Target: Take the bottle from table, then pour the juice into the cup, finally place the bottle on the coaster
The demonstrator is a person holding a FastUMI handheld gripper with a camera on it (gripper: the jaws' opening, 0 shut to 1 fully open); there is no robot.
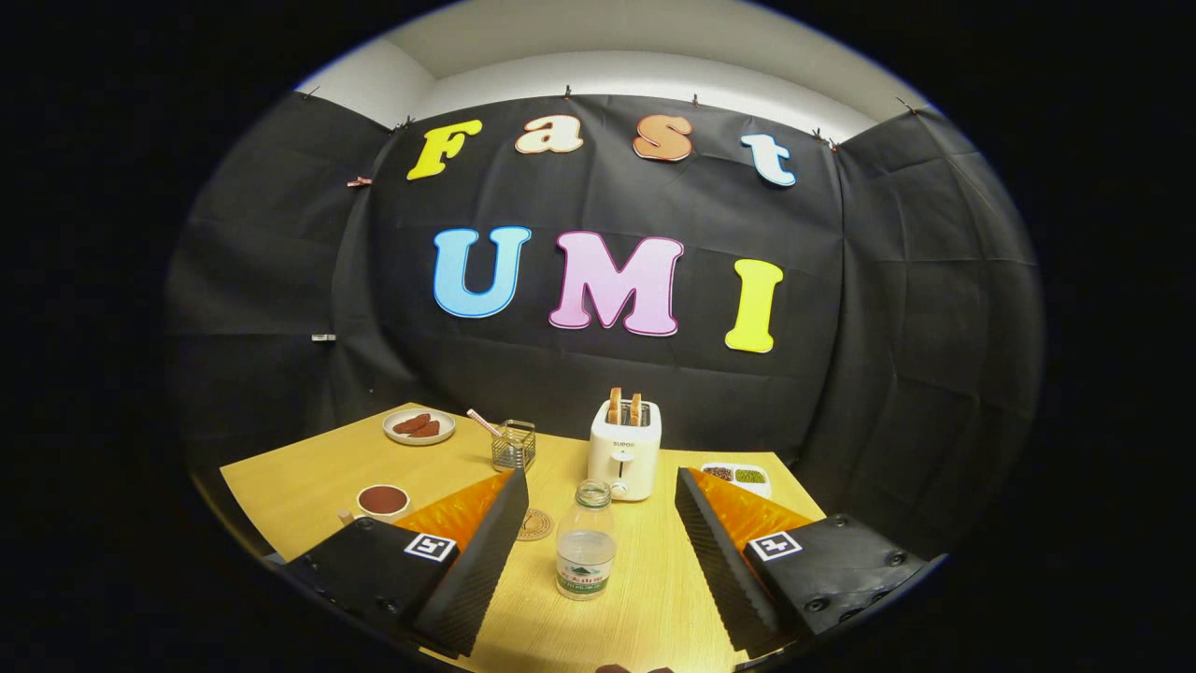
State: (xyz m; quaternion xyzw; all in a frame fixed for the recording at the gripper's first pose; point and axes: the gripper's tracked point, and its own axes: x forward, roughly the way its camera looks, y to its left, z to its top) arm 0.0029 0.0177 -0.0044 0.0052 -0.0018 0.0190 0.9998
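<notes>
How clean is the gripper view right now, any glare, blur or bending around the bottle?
Gripper view: sharp and evenly lit; the bottle stands crisp between the open jaws of the gripper, faint glints on its plastic; fisheye bows the table edges; soft shadow beside the toaster.

table [308, 486]: pale wood grain, smooth, faint sheen
bottle [585, 551]: clear glossy plastic with a paper-like label, between the fingers
fingers [486, 551]: matt black, ribbed inner pads, spread wide apart (orange glossy shells behind)
toaster [624, 451]: smooth white plastic, beyond the bottle
basket [514, 446]: thin metal wire mesh
coaster [533, 524]: looks like light wood, matt
wall [888, 308]: matt black cloth, creased
</notes>
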